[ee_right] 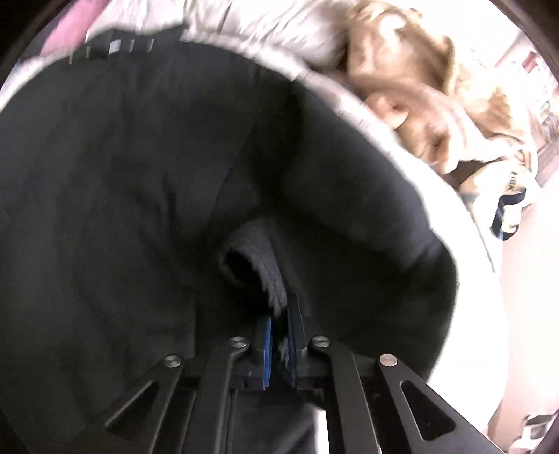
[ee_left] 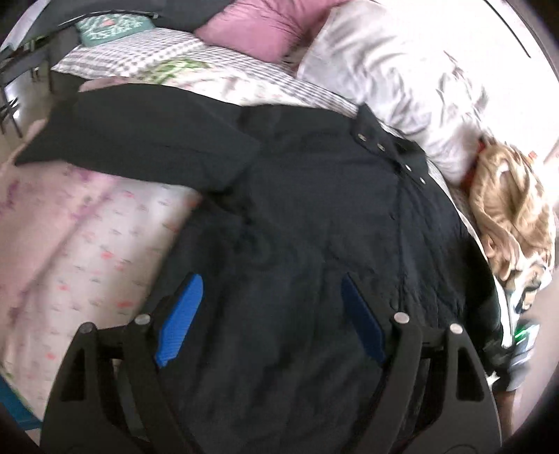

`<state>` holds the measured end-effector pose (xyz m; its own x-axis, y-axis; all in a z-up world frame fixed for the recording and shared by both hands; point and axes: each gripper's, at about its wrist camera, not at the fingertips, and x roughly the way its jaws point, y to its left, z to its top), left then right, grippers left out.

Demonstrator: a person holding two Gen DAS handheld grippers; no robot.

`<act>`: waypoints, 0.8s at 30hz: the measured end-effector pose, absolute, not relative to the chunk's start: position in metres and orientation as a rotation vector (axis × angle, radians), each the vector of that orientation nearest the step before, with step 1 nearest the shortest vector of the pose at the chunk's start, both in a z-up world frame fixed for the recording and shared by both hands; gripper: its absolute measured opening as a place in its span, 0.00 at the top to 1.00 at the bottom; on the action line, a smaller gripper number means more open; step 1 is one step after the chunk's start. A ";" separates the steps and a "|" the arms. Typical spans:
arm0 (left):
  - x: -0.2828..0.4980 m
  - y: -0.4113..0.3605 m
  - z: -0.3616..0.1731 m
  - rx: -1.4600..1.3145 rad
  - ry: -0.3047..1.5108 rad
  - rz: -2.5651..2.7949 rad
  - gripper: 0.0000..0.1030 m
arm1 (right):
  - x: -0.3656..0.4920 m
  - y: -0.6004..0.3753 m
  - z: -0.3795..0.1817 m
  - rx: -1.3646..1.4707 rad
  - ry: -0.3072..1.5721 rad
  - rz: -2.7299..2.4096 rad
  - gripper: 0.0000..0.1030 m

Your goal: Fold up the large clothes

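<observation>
A large black jacket lies spread on the bed, its collar with metal snaps toward the back right and one sleeve stretched out to the left. My left gripper is open and empty, hovering over the jacket's body. In the right wrist view the jacket fills the frame. My right gripper is shut on the ribbed cuff of the other sleeve, which it holds over the jacket's body.
The bed has a pink patterned cover. A white pillow and a pink pillow lie at the back. A tan and white heap of clothes sits at the right, also in the right wrist view.
</observation>
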<state>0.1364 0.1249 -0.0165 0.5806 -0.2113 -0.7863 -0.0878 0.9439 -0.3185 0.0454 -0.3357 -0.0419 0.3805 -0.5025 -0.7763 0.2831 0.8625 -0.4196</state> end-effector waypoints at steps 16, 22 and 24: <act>0.148 0.057 -0.024 -0.241 0.890 -0.135 0.21 | 0.075 -0.613 0.129 -0.200 0.814 -1.114 0.51; 0.150 0.046 -0.030 -0.200 0.908 -0.141 0.21 | 0.019 -0.648 0.090 0.197 0.752 -0.965 0.16; 0.152 0.044 -0.035 -0.199 0.931 -0.140 0.21 | -0.006 -0.648 0.065 0.354 0.756 -0.912 0.16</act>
